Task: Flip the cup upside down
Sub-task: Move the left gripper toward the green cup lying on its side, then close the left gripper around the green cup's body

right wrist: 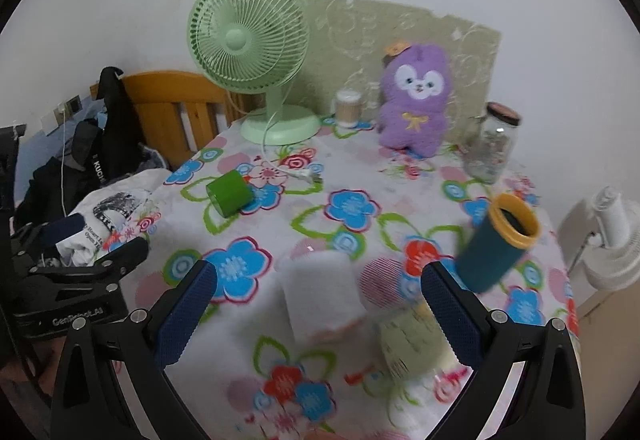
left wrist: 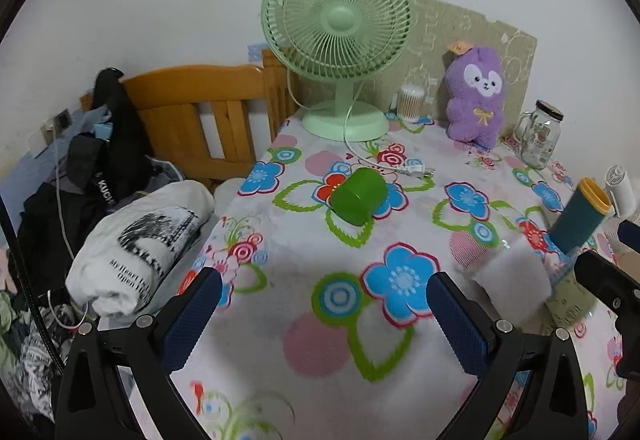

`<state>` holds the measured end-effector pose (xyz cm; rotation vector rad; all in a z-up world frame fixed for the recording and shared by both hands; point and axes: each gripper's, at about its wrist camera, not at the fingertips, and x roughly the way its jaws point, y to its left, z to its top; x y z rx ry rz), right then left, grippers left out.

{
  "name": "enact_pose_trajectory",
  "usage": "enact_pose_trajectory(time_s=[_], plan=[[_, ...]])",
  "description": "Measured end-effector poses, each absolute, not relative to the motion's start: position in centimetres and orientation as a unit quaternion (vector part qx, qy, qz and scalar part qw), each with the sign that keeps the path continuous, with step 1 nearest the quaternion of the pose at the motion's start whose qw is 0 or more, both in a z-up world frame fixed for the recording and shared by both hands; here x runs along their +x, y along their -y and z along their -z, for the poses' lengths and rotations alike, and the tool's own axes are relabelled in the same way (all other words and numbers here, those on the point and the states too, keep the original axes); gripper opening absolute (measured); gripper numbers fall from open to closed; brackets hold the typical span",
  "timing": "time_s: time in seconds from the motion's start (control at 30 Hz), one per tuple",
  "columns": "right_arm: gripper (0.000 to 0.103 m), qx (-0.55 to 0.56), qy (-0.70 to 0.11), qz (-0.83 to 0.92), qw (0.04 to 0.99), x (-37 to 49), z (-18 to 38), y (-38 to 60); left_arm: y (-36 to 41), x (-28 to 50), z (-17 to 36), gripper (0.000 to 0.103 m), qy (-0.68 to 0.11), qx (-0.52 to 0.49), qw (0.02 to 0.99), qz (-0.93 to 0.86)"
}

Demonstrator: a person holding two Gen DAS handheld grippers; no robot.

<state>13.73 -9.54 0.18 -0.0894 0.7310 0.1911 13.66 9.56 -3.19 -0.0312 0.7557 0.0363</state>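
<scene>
A green cup [left wrist: 359, 196] lies on its side on the flowered tablecloth [left wrist: 304, 240], base toward me; it also shows in the right wrist view [right wrist: 229, 193]. A dark teal cup with a yellow rim [right wrist: 498, 242] stands tilted at the right, mouth up; it also shows in the left wrist view [left wrist: 581, 217]. A white cup [right wrist: 320, 292] stands blurred between my right gripper's fingers, not touched. My left gripper [left wrist: 324, 314] is open and empty, short of the green cup. My right gripper [right wrist: 318, 310] is open.
A green fan [left wrist: 338, 40], its cord and plug [left wrist: 412, 170], a purple plush toy [left wrist: 476, 96], a cotton-swab jar [left wrist: 410, 102] and a glass jar [left wrist: 538, 138] stand at the back. A pale green cup [right wrist: 416, 344] lies near my right finger. Clothes and a wooden bed frame [left wrist: 192, 108] are left.
</scene>
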Motion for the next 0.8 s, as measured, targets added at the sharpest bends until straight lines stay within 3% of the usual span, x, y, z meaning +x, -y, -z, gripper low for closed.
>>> enact_pose_trajectory(time_s=[0.47,0.8], plan=[[0.103,-0.046,-0.381,-0.124,0.915,17.3,1.2,8.0,-8.3,25.1,6.0,0.103,-0.47,0.034,0.88,0.066],[0.103,-0.059,-0.383,-0.172,0.906,13.8,1.2,7.1,-7.4,29.5,9.1,0.103,-0.53,0.082,0.841,0.077]])
